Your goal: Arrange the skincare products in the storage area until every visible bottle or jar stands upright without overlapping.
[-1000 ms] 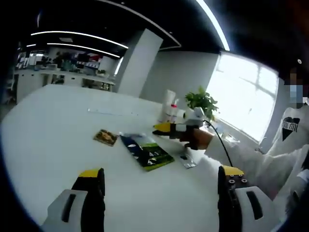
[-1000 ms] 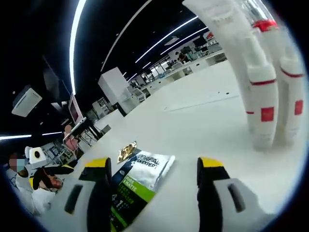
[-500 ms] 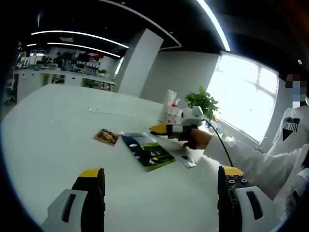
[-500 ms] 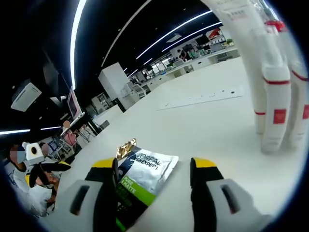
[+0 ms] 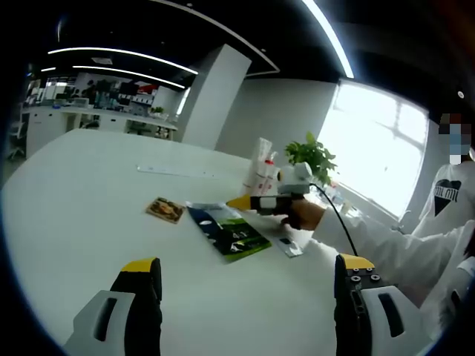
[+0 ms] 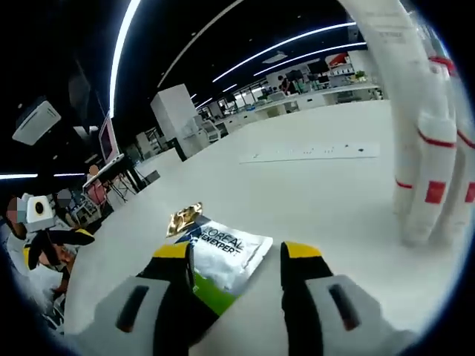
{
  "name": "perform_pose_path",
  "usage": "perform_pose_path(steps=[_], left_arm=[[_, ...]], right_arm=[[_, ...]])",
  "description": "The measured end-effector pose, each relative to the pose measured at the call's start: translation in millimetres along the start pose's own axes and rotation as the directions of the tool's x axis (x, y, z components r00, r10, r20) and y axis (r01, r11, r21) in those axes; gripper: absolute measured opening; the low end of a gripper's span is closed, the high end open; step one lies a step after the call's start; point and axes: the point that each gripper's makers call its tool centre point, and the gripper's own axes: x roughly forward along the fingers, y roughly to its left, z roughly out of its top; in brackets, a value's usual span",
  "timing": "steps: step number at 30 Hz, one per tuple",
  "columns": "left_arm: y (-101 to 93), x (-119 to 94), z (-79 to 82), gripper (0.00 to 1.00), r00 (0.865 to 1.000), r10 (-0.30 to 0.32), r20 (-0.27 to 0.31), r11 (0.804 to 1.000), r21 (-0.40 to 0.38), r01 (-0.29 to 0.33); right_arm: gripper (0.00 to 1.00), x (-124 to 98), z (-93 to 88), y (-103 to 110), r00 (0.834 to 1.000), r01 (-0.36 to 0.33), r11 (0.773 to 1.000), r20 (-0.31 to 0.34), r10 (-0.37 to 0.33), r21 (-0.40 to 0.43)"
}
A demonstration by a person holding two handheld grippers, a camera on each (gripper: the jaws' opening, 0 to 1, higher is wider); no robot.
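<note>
Left gripper (image 5: 245, 285): hanging over bare table near the person's side, its yellow-tipped jaws wide apart with nothing between them.

Right gripper (image 6: 236, 256): low over the table top, jaws apart, straddling the near end of the sachet; the left jaw lies over the sachet's edge, and I cannot tell whether it touches. In the left gripper view it (image 5: 245, 202) reaches in from 3 o'clock, held by a hand (image 5: 303, 214) in a white sleeve.

L'Oréal sachet (image 6: 223, 256): lying flat, silver, green and dark, its printed end pointing away from the right gripper. From the left gripper's side it (image 5: 226, 232) sits mid-table at about 12 o'clock from the open jaws.

Small gold packet (image 6: 184, 218): flat on the table, just beyond the sachet's far corner at 11 o'clock; in the left gripper view it (image 5: 164, 210) lies at 9 o'clock of the sachet.

White tubes with red bands (image 6: 434, 178): standing upright, close together, at 2 o'clock of the right gripper; seen again (image 5: 261, 169) beyond the sachet.

Potted plant (image 5: 312, 156): behind the tubes, by the window.

White table (image 5: 82, 193): broad, round-edged.
</note>
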Motion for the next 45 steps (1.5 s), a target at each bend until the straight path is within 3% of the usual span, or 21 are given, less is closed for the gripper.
perform_pose_path(steps=[6,16,27,31,36,40,45], left_arm=[[0.2,-1,0.0,0.98,1.0,-0.001,0.0,1.0,0.0,0.001],[0.2,-1,-0.4,0.98,1.0,0.002,0.001,1.0,0.003,-0.002],[0.4,-2,-1.8,0.97,1.0,0.005,-0.002,1.0,0.008,-0.005],[0.8,-1,-1.1,0.97,1.0,0.004,-0.003,1.0,0.009,-0.003],[-1.1,1,-1.4,0.96,1.0,-0.003,-0.007,1.0,0.012,0.003],[1.2,1,-1.5,0.96,1.0,0.002,-0.009,1.0,0.014,-0.002],[3.5,0,-0.5,0.96,1.0,0.01,-0.004,1.0,0.014,-0.01]], right_arm=[[0.43,5,0.3,2,1.0,-0.002,1.0,-0.005,0.002,-0.016],[0.31,3,-7.2,5,0.998,0.056,0.99,-0.02,-0.059,-0.129],[0.19,-1,-4.7,-4,0.994,0.1,0.977,-0.023,-0.106,-0.188],[0.31,-2,-0.7,-9,0.993,0.112,0.978,-0.01,-0.116,-0.174],[0.31,3,0.3,-9,0.996,0.089,0.98,-0.01,-0.092,-0.176],[0.23,10,1.2,-9,0.997,0.066,0.982,-0.024,-0.071,-0.179],[0.13,6,0.3,-18,0.993,0.103,0.961,-0.031,-0.115,-0.258]])
